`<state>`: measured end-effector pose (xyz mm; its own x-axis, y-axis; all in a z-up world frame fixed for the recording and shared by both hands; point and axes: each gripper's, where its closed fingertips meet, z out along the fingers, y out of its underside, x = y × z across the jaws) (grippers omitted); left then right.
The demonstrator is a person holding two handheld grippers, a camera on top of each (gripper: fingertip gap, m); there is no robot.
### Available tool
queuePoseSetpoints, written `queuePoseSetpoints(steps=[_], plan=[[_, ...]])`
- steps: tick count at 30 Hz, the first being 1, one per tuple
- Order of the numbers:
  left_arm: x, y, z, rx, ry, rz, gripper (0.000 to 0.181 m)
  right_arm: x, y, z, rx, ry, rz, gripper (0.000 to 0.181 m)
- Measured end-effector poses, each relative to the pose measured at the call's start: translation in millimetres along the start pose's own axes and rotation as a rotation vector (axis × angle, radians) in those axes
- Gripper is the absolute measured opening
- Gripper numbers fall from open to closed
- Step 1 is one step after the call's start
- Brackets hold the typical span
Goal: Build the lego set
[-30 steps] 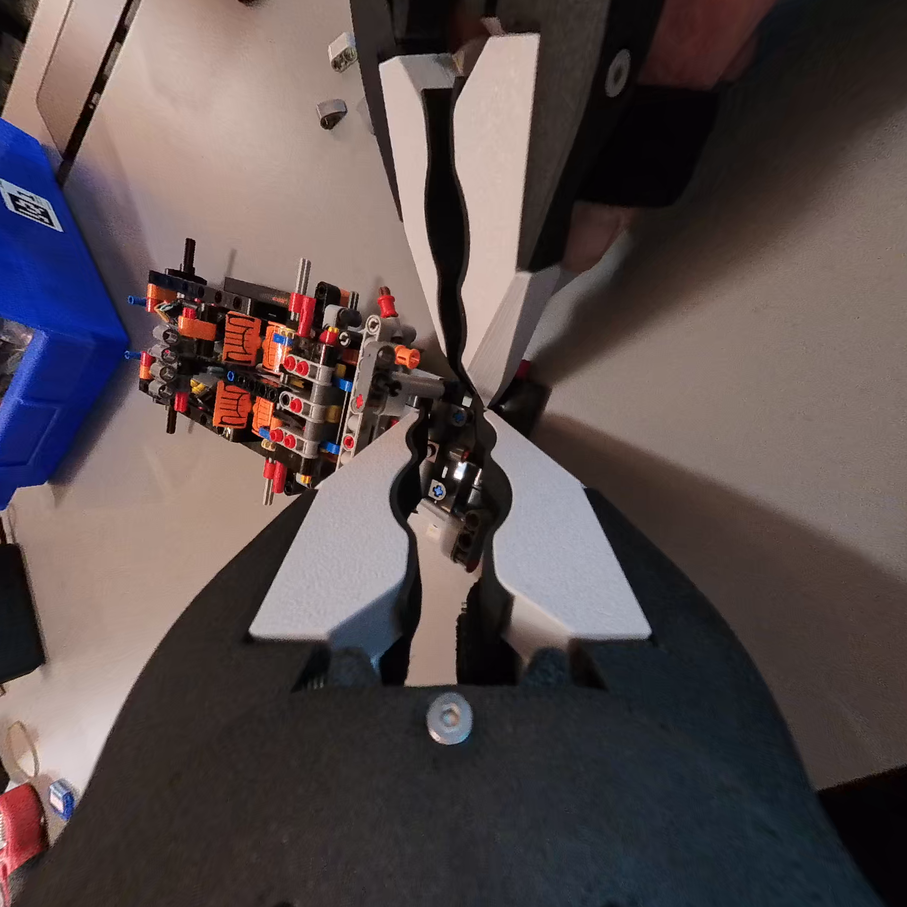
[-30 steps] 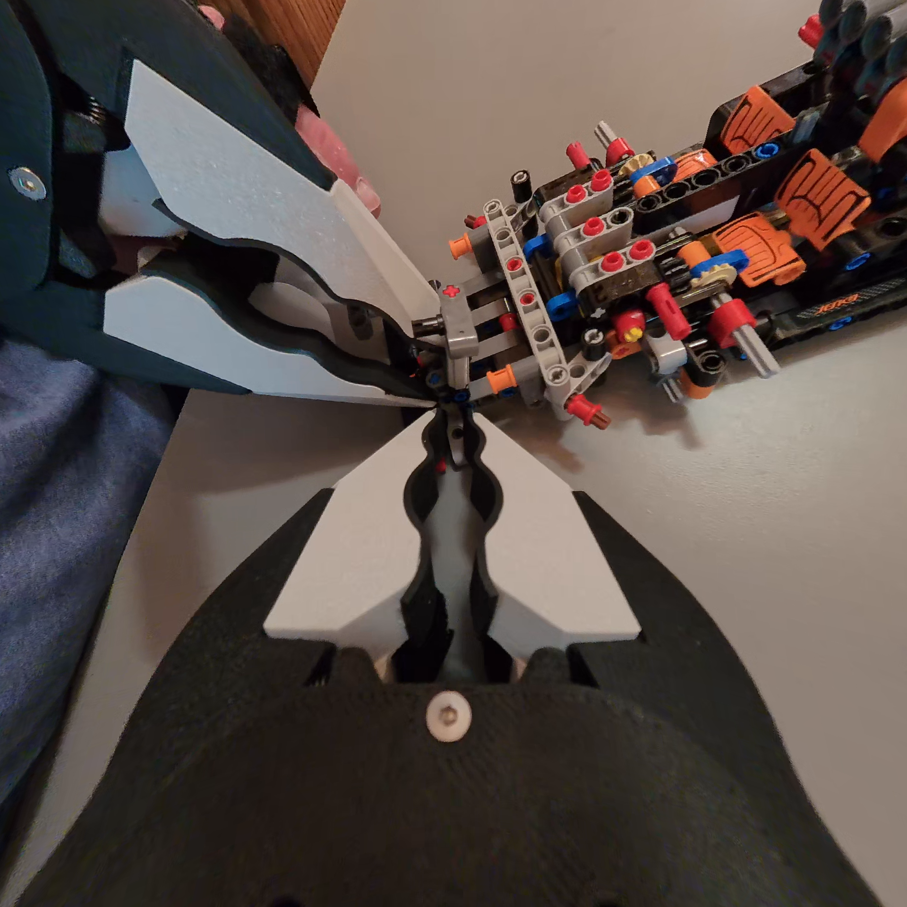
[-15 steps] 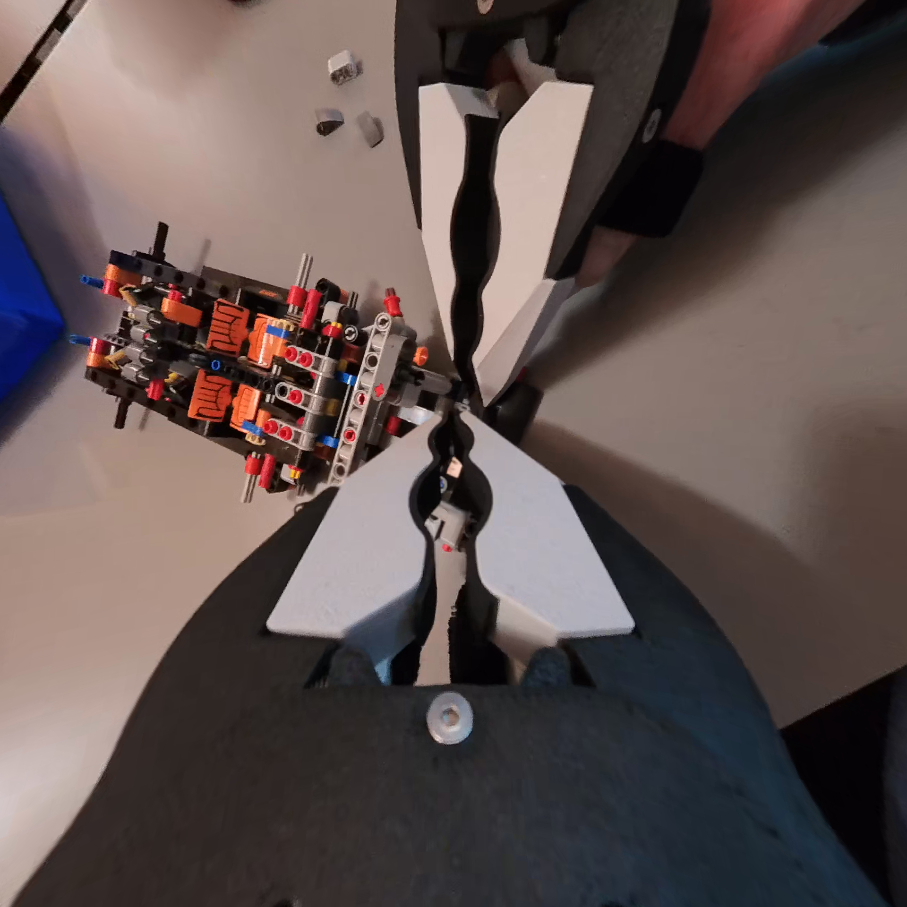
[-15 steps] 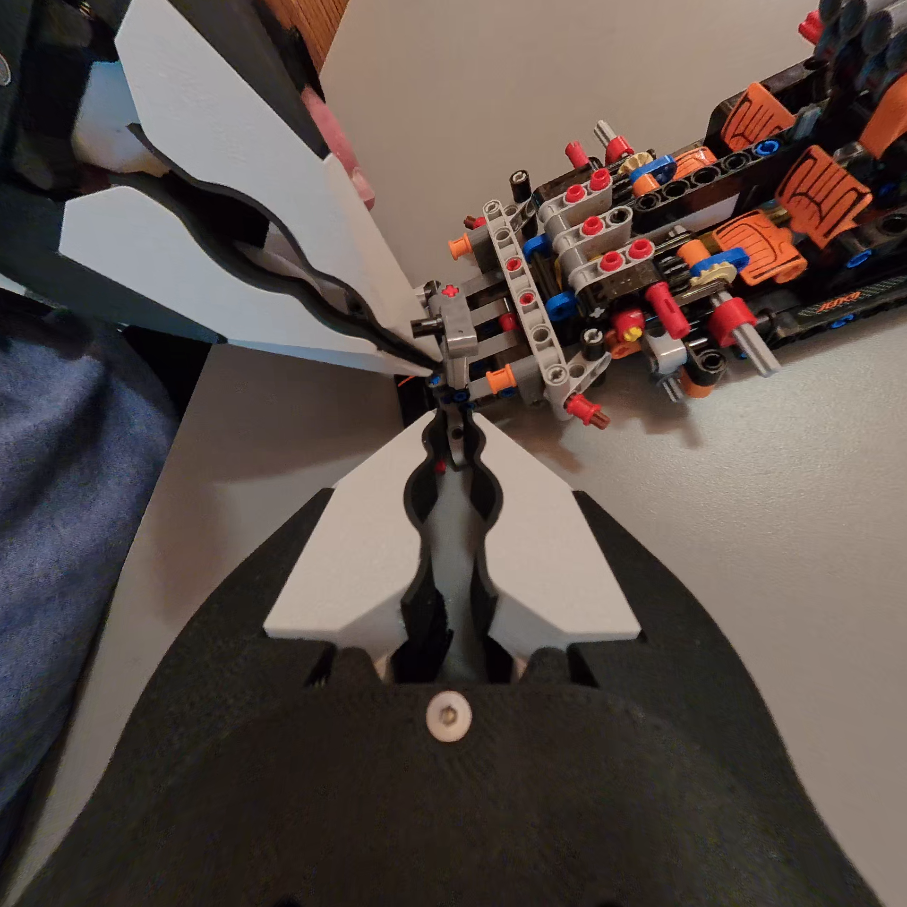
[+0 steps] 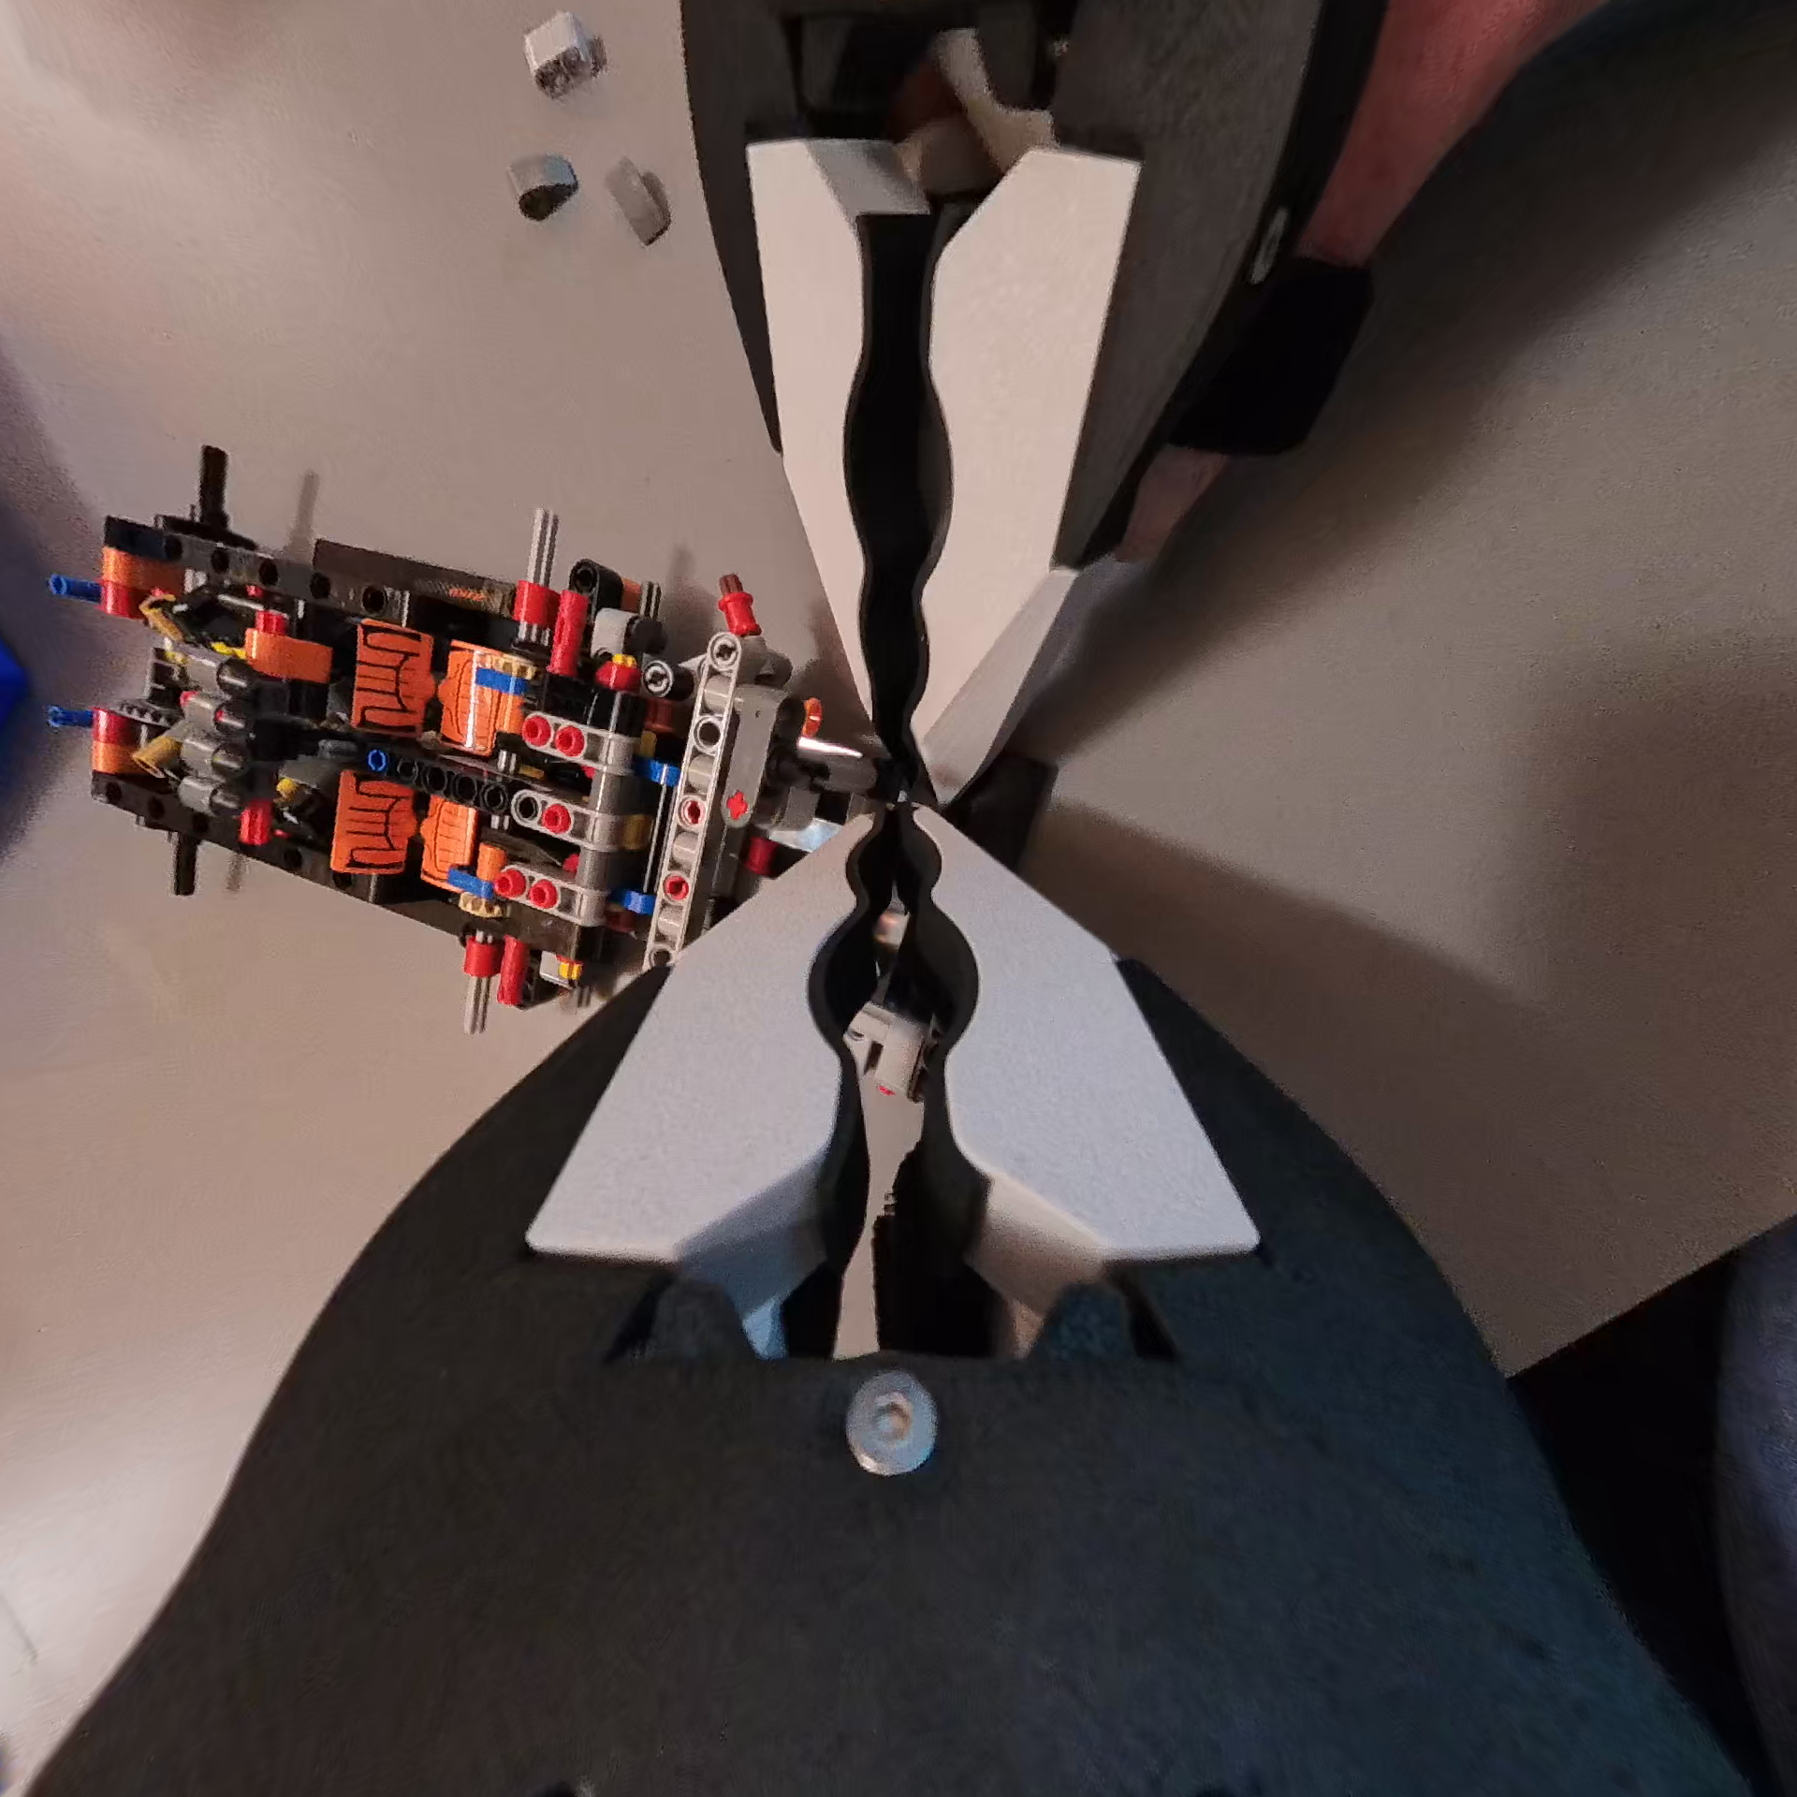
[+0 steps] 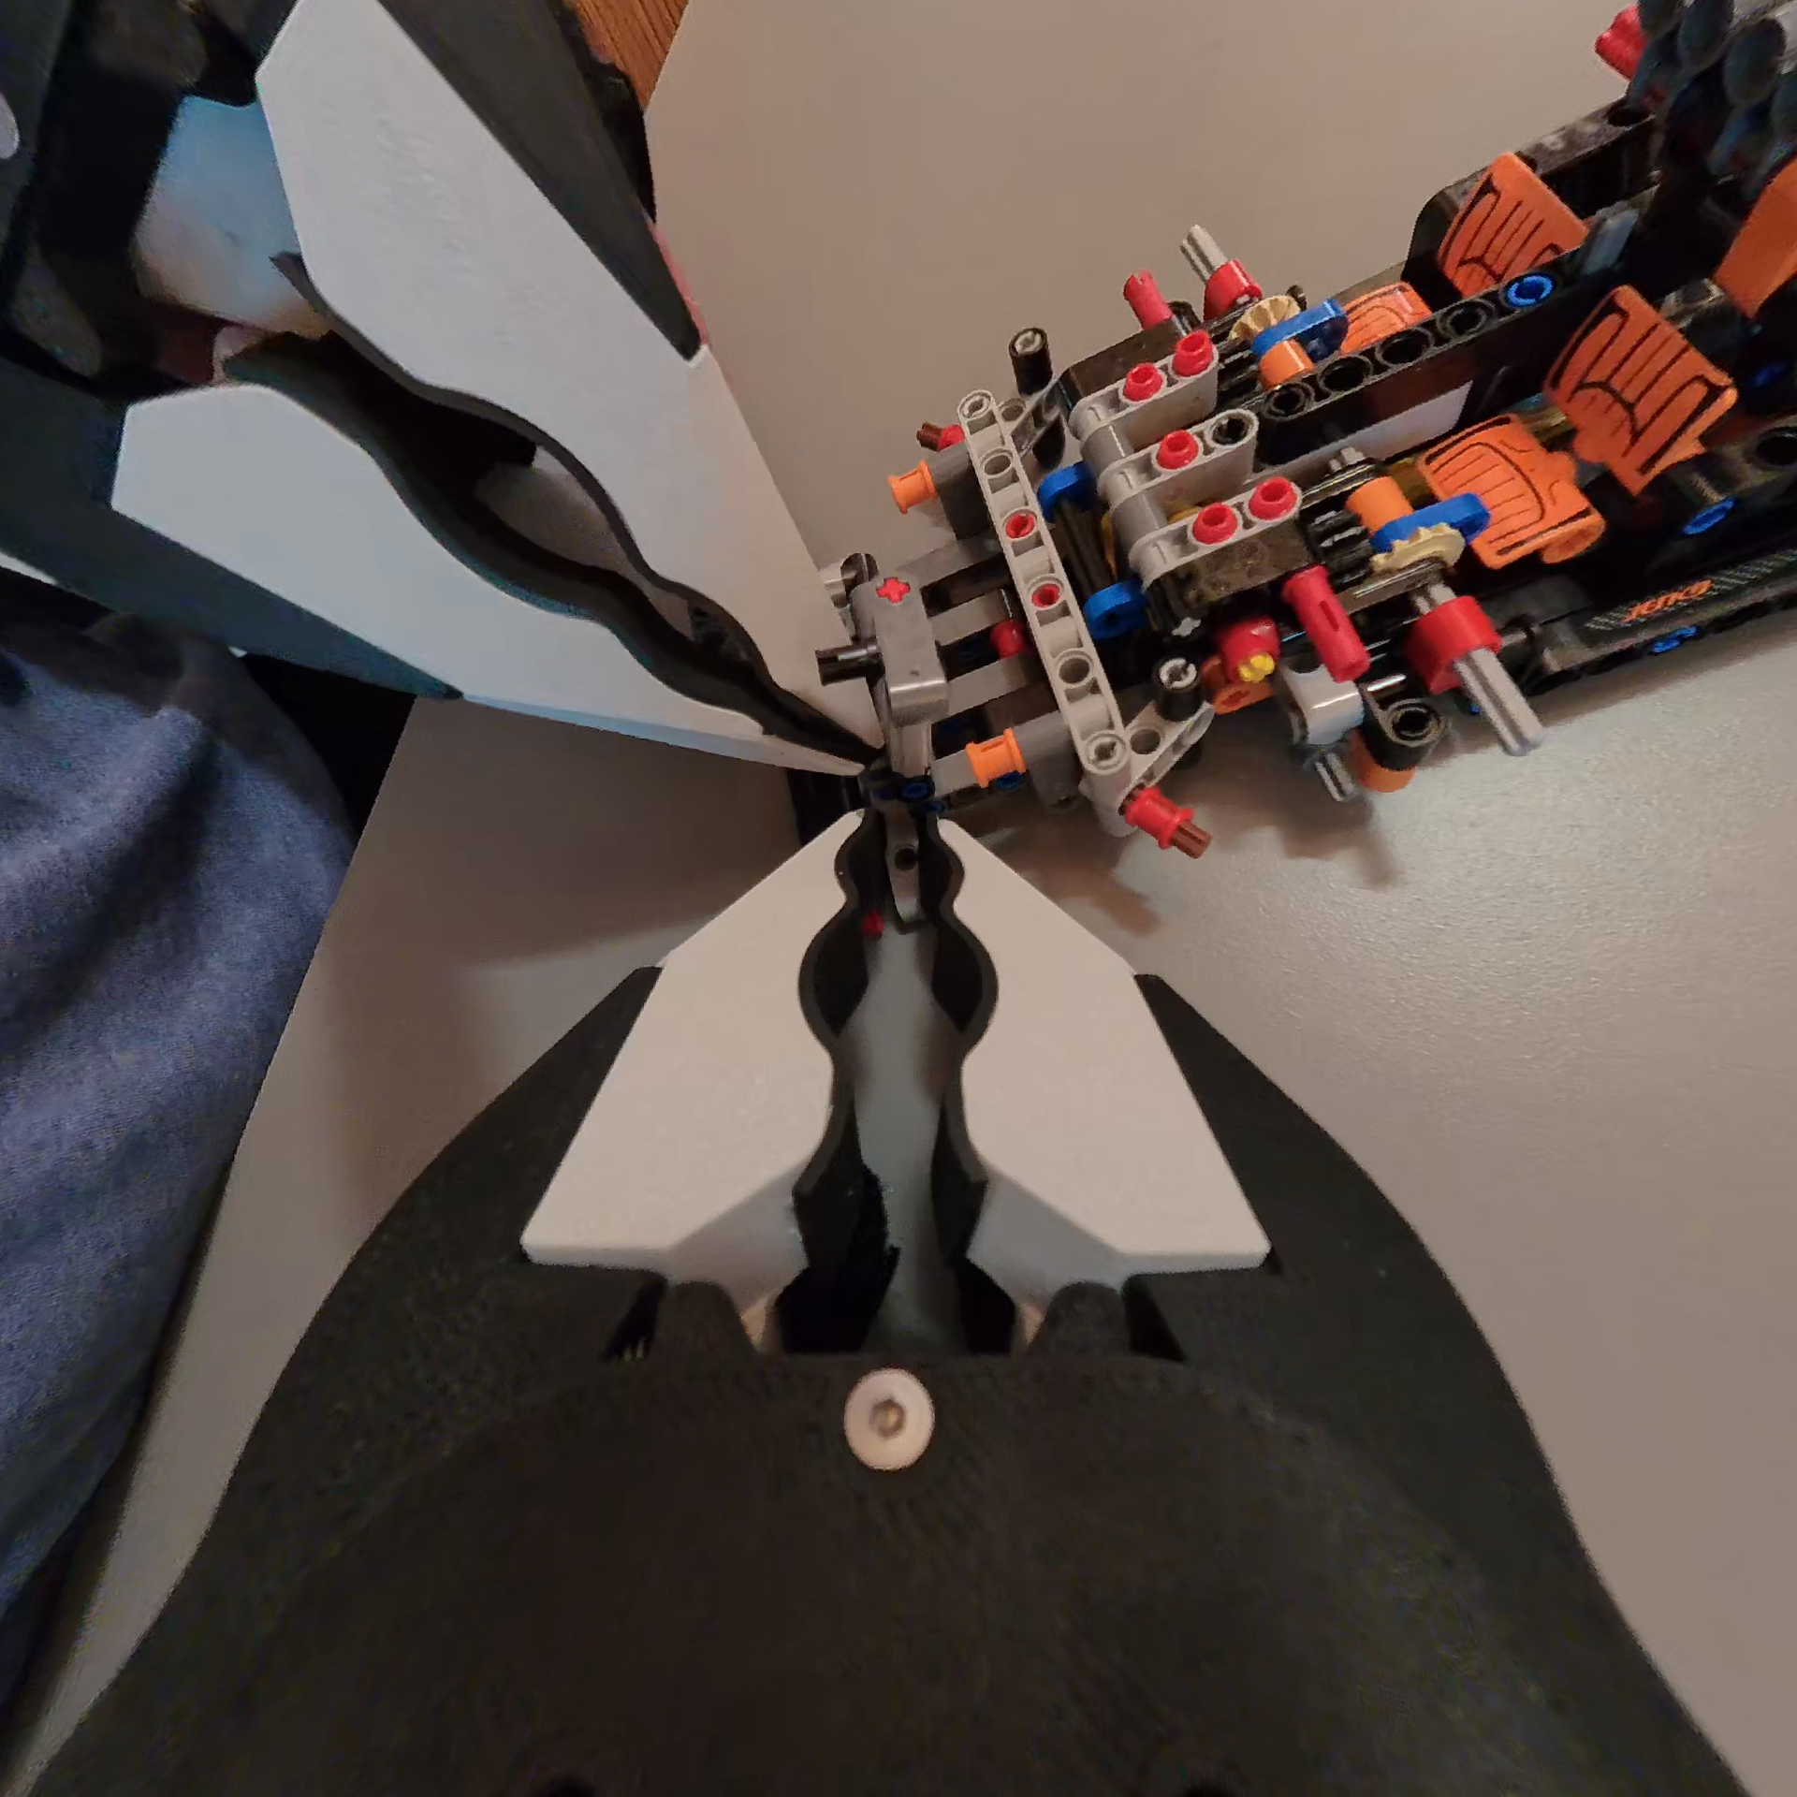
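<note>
Grippers meet tip to tip at the front end of a partly built lego model [image 5: 408, 768] lying on a pale grey table [image 5: 1361, 875]. Seen from the left wrist view, the left gripper [image 5: 899, 827] has its white fingers [image 5: 720, 1070] drawn together on a small grey connector piece [image 5: 893, 1055] lodged in the wavy black channel between them. The right gripper [image 6: 895, 827] is likewise clamped, in its own view, on a thin grey beam [image 6: 899, 875] that runs up into the grey cross-piece [image 6: 904, 651] at the model's nose (a red cross-shaped axle end shows on top of it). Each gripper appears in the other's view, coming in from above or from the upper left, its fingertips touching the same end of the model. Orange panels, red pins and blue connectors crowd the black chassis, which rests flat on the table. Three small loose grey pieces [image 5: 545, 185] lie well apart from the model, toward the far edge of the left wrist view.
</note>
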<state>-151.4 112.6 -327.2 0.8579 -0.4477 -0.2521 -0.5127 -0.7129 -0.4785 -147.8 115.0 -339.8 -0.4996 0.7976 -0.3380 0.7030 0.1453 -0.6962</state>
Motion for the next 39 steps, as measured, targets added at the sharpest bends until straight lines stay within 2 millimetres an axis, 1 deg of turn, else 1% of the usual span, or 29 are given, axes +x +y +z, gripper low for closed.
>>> queuePoseSetpoints(steps=[1, 4, 7, 9, 12, 14, 18, 20, 23, 25, 26, 28, 30, 32, 33, 34, 36, 38, 39], plan=[[0, 0, 0, -0.018, -0.012, 0.027, 0.000, 0, 0, 0, -0.001, 0.000, 0.000, 0.005], [0, 1, 1, -0.026, -0.016, 0.034, 0.000, 0, 0, 0, -0.003, -0.001, 0.000, 0.005], [1, 1, 1, -0.054, -0.069, 0.088, 0.000, 0, 0, 1, -0.003, 0.000, 0.000, 0.005], [1, 1, 2, -0.056, -0.081, 0.076, 0.000, 0, 0, 1, -0.003, 0.005, -0.002, 0.005], [1, 1, 2, -0.083, -0.129, 0.127, 0.000, -1, 0, 1, -0.001, 0.013, 0.000, 0.005], [1, 1, 2, -0.102, -0.123, 0.138, 0.000, -1, 0, 1, -0.006, 0.027, -0.008, 0.005], [3, -1, 2, -0.077, -0.070, 0.094, 0.000, -1, 1, -2, -0.019, 0.057, -0.020, 0.005], [4, -6, 4, -0.036, -0.075, 0.083, 0.000, 0, 3, -5, -0.034, 0.079, -0.026, 0.005], [3, -6, 3, -0.016, -0.073, 0.048, 0.000, 2, 4, -8, -0.019, 0.087, -0.008, 0.007], [6, 3, 5, -0.050, -0.049, 0.039, 0.000, 2, 2, -12, -0.034, 0.138, -0.080, 0.011], [7, 8, 7, -0.058, -0.052, 0.045, 0.000, 0, -1, -15, -0.024, 0.155, -0.113, 0.009], [7, 4, 3, -0.004, -0.048, 0.009, 0.000, -4, -6, -23, 0.014, 0.159, -0.118, 0.007], [1, -1, -7, 0.040, -0.068, -0.008, 0.000, -6, -7, -31, 0.043, 0.161, -0.122, 0.006], [-1, -7, -20, 0.099, -0.058, -0.024, 0.000, -11, -8, -34, 0.061, 0.157, -0.180, 0.002], [0, -9, -26, 0.132, -0.042, -0.030, 0.000, -16, -8, -33, 0.057, 0.152, -0.224, 0.001], [-2, -6, -30, 0.138, -0.041, -0.043, 0.000, -20, -9, -32, 0.051, 0.160, -0.277, 0.002], [-5, 5, -32, 0.129, -0.047, -0.056, 0.000, -26, -15, -26, 0.043, 0.212, -0.386, 0.000], [-9, 15, -31, 0.130, -0.069, -0.063, 0.000, -23, -19, -21, 0.024, 0.284, -0.447, 0.000], [-9, 17, -31, 0.140, -0.071, -0.061, 0.000, -23, -19, -17, 0.014, 0.288, -0.450, 0.000]])
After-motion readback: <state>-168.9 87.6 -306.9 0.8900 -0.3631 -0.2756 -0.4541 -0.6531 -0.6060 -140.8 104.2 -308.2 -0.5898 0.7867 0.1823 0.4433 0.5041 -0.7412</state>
